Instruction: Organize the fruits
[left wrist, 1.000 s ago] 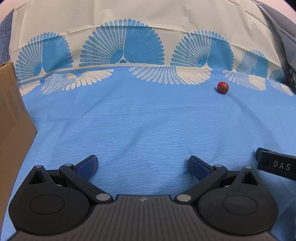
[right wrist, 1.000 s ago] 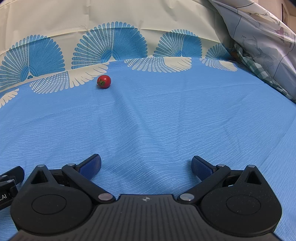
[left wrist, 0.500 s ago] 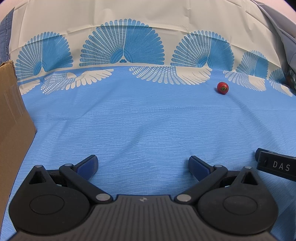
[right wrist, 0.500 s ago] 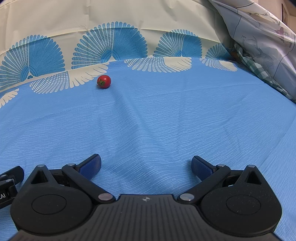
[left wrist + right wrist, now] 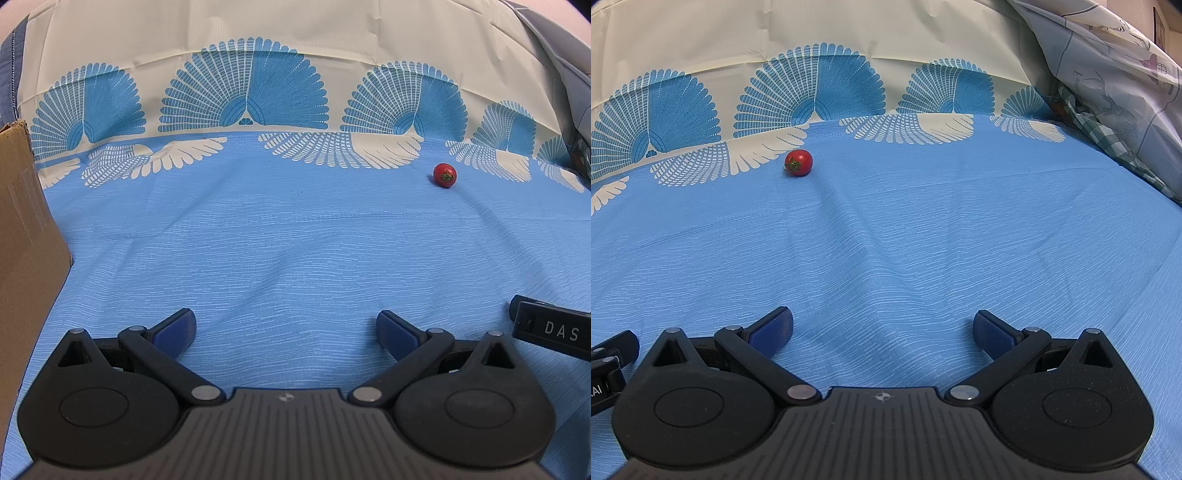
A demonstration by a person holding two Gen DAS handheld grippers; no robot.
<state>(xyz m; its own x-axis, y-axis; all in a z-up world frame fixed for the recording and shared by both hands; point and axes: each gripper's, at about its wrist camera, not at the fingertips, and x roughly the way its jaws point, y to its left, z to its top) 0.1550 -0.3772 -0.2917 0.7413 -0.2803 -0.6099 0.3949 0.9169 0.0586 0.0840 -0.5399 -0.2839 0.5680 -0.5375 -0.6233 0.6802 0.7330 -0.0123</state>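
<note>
A small red cherry tomato (image 5: 444, 175) with a green stem lies on the blue cloth, far ahead and to the right in the left wrist view. It also shows in the right wrist view (image 5: 798, 162), far ahead and left. My left gripper (image 5: 286, 330) is open and empty, low over the cloth. My right gripper (image 5: 882, 330) is open and empty, also low over the cloth. Both are far from the tomato.
A brown cardboard box (image 5: 26, 236) stands at the left edge of the left wrist view. The blue cloth (image 5: 295, 240) with a cream fan-patterned border covers the surface. Grey patterned bedding and checked fabric (image 5: 1108, 96) lie at the far right. The right gripper's edge (image 5: 550, 330) shows beside the left one.
</note>
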